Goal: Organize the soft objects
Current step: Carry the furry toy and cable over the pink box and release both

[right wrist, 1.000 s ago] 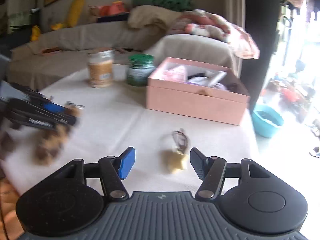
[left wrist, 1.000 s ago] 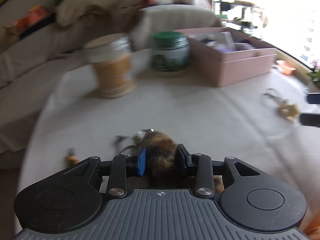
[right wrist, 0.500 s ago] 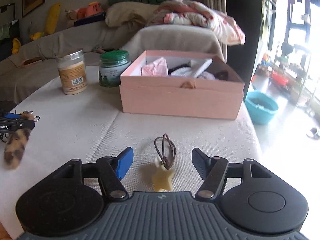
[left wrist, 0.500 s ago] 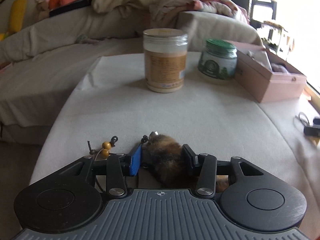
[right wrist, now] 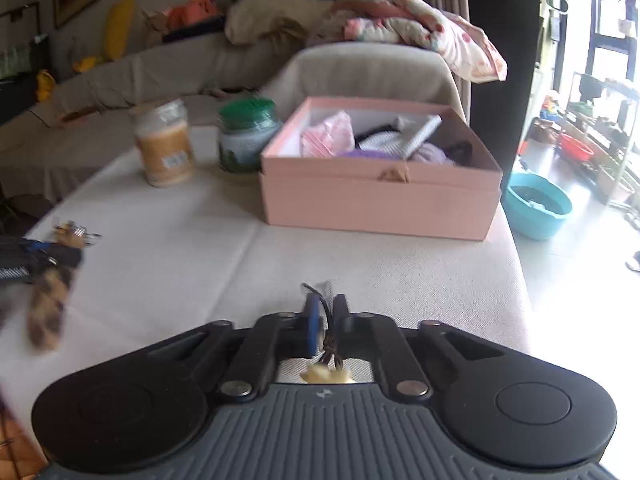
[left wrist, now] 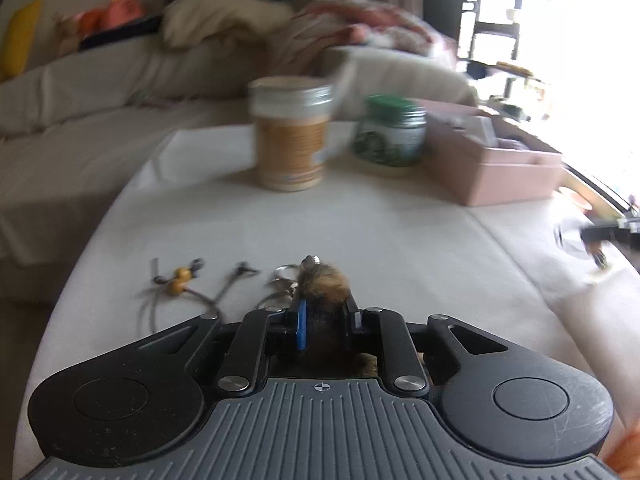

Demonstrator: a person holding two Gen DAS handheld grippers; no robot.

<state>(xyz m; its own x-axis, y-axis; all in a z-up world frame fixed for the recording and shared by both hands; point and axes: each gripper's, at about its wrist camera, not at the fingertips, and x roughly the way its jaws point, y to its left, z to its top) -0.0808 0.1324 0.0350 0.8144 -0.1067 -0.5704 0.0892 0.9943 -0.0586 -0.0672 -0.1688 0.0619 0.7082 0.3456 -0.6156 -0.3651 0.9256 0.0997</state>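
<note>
My left gripper (left wrist: pixel 325 312) is shut on a brown furry tail keychain (left wrist: pixel 326 282) with metal rings at its tip, held above the white table. From the right wrist view the left gripper (right wrist: pixel 60 256) holds the tail (right wrist: pixel 48 308) hanging down. My right gripper (right wrist: pixel 325 316) is shut on the dark cord (right wrist: pixel 329 322) of a cream star charm (right wrist: pixel 326 376), which hangs below the fingers. An open pink box (right wrist: pixel 376 204) holding soft items stands at the table's far right; it also shows in the left wrist view (left wrist: pixel 496 164).
A beige-labelled jar (left wrist: pixel 290 140) and a green-lidded jar (left wrist: pixel 390 132) stand at the back, left of the box. A beaded cord (left wrist: pixel 180 280) lies on the table near my left gripper. A sofa with cushions (right wrist: pixel 280 20) is behind. A blue basin (right wrist: pixel 538 204) sits on the floor.
My right gripper closed on the star charm's cord and lifted it. My left gripper keeps the furry tail and has shifted; the view is blurred by motion.
</note>
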